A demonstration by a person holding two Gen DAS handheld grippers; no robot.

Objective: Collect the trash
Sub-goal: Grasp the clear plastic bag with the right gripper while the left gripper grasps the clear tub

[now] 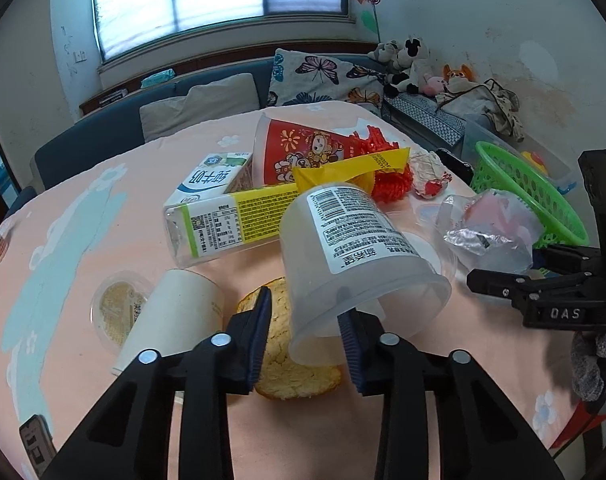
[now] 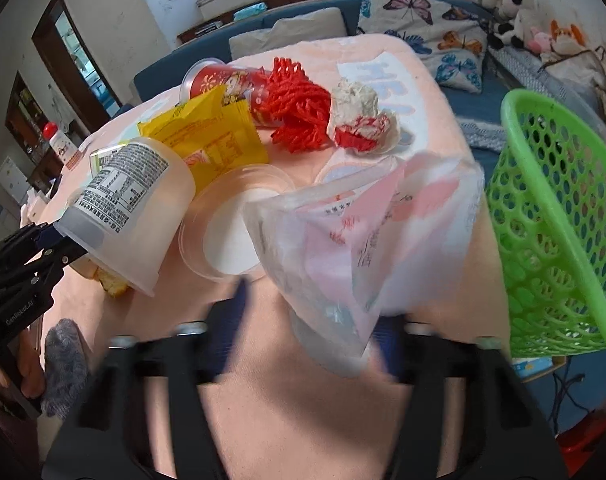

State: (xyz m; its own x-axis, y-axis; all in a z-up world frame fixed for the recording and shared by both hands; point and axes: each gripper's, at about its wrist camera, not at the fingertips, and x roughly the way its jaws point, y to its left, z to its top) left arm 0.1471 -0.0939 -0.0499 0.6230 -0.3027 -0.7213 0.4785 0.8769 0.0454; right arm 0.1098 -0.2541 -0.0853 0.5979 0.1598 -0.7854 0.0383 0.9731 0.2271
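Translucent tub point(image 1: 355, 256), barcode label, tilted.
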